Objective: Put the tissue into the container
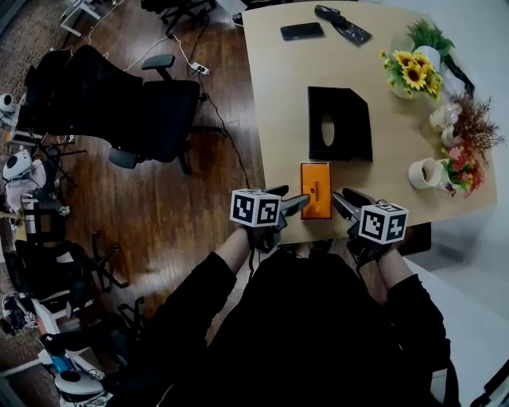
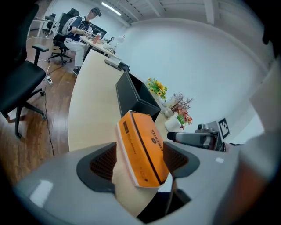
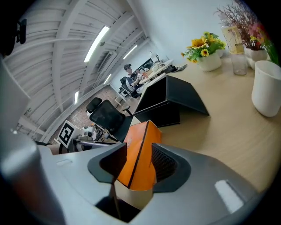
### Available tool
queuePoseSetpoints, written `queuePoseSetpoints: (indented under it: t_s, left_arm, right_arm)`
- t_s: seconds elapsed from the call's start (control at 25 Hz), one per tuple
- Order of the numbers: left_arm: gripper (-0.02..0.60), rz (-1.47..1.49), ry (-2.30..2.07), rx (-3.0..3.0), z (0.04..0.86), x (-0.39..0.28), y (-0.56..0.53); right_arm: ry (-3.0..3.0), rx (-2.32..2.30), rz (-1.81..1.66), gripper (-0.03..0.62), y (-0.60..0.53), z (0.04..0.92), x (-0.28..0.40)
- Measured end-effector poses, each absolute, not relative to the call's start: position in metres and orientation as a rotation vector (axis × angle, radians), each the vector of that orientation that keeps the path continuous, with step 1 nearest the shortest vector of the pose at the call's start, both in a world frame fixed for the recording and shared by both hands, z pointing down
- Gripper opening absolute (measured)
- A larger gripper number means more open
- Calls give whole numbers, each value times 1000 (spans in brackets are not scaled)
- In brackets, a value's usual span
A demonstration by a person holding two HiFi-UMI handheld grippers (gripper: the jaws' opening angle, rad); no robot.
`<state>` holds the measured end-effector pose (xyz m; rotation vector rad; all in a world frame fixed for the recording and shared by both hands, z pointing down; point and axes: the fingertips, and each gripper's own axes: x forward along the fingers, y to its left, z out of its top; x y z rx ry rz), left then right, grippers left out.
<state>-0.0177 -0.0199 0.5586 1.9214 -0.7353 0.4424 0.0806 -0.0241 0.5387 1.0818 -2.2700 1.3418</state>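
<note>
An orange tissue pack (image 1: pixel 316 191) lies flat on the wooden table (image 1: pixel 278 103) near its front edge. Just beyond the pack stands the black container (image 1: pixel 339 123) with an oval slot in its top. My left gripper (image 1: pixel 288 199) sits at the pack's near left corner, and my right gripper (image 1: pixel 350 200) at its near right. In the left gripper view the pack (image 2: pixel 142 147) stands between the open jaws of the left gripper (image 2: pixel 139 160), with the container (image 2: pixel 134 94) behind. In the right gripper view the right gripper (image 3: pixel 139 165) is open around the pack (image 3: pixel 140 149), the container (image 3: pixel 169 99) ahead.
At the far table end lie a phone (image 1: pixel 301 31) and a dark object (image 1: pixel 342 24). A sunflower vase (image 1: pixel 413 67), a glass (image 1: pixel 441 118), a white mug (image 1: pixel 425 173) and a flower pot (image 1: pixel 465 163) line the right edge. A black office chair (image 1: pixel 119 103) stands on the floor to the left.
</note>
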Motion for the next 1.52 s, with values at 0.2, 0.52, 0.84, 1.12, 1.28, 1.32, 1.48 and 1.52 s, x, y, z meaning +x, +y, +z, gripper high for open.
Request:
queuePoseSetpoints:
  t_s: [0.2, 0.52, 0.84, 1.12, 1.28, 1.32, 1.48, 1.52]
  left_arm:
    - [301, 435, -680, 1901, 561, -10, -18]
    - [231, 435, -658, 1911, 559, -8, -18]
    - [203, 441, -607, 1894, 565, -1, -20]
    - [132, 465, -604, 1887, 569, 0, -21]
    - [114, 499, -603, 1885, 572, 2, -21]
    - [110, 502, -604, 1885, 573, 2, -21]
    - [107, 495, -621, 1900, 569, 1, -19]
    - [109, 492, -628, 1912, 568, 1, -19]
  right_arm:
    - [-2230, 1061, 1376, 178, -29, 551, 71]
    - [-2219, 1052, 1391, 178, -30, 556, 62]
    - [-2182, 1018, 1453, 178, -25, 566, 61]
    - [-2157, 949, 1491, 104, -22, 567, 55]
    - [-2129, 931, 1508, 86, -23, 572, 57]
    - [-2126, 928, 1504, 84, -23, 572, 57]
    - [-2128, 927, 1488, 83, -21, 569, 56]
    - [-2132, 932, 1481, 83, -21, 567, 56]
